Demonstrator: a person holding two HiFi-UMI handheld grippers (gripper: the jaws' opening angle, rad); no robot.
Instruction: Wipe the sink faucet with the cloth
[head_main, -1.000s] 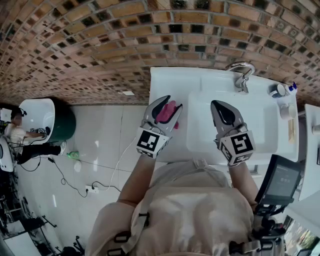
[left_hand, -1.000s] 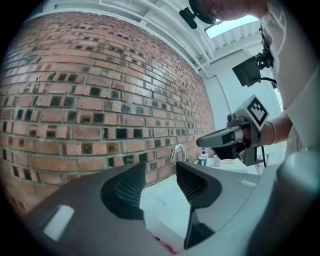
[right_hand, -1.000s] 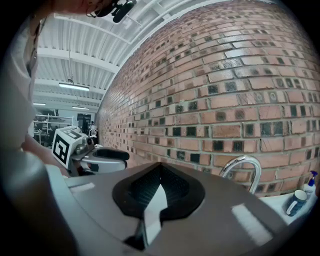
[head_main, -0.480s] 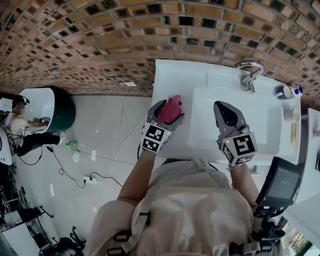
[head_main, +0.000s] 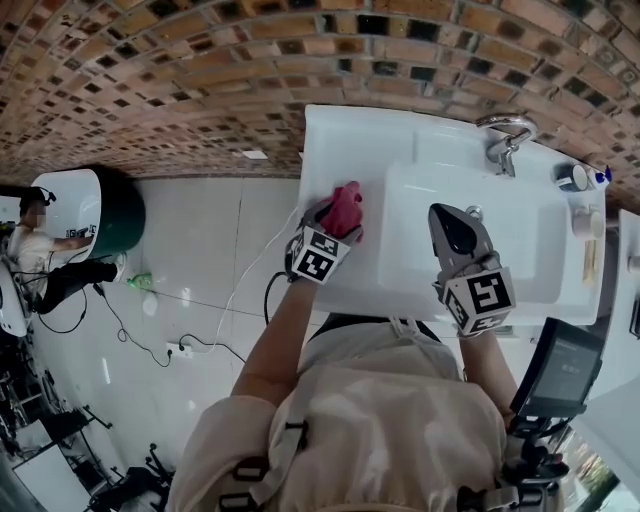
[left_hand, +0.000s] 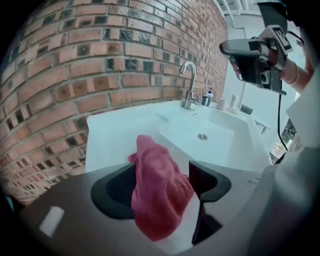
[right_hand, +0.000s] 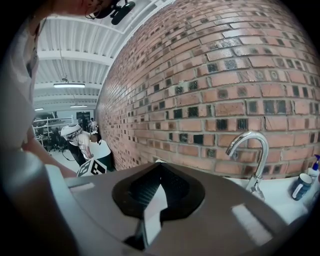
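Note:
A pink cloth (head_main: 343, 210) lies bunched on the left deck of the white sink (head_main: 345, 145). My left gripper (head_main: 335, 222) points down over it. Its jaws stand wide with the cloth (left_hand: 157, 192) loose between them, and a gap shows beside the right pad. The chrome faucet (head_main: 505, 135) stands at the back of the basin, far from the cloth. It also appears in the left gripper view (left_hand: 189, 85) and the right gripper view (right_hand: 252, 155). My right gripper (head_main: 455, 225) hovers over the basin's front part, shut and holding nothing (right_hand: 159, 167).
A brick wall runs behind the sink. Small bottles and cups (head_main: 580, 178) stand on the right deck. A dark screen (head_main: 565, 365) sits at the lower right. A second basin (head_main: 75, 225), a person and cables on the floor are far left.
My left gripper has come down onto the sink's left deck with the cloth, and its jaws have spread wide. The right gripper has sunk only slightly.

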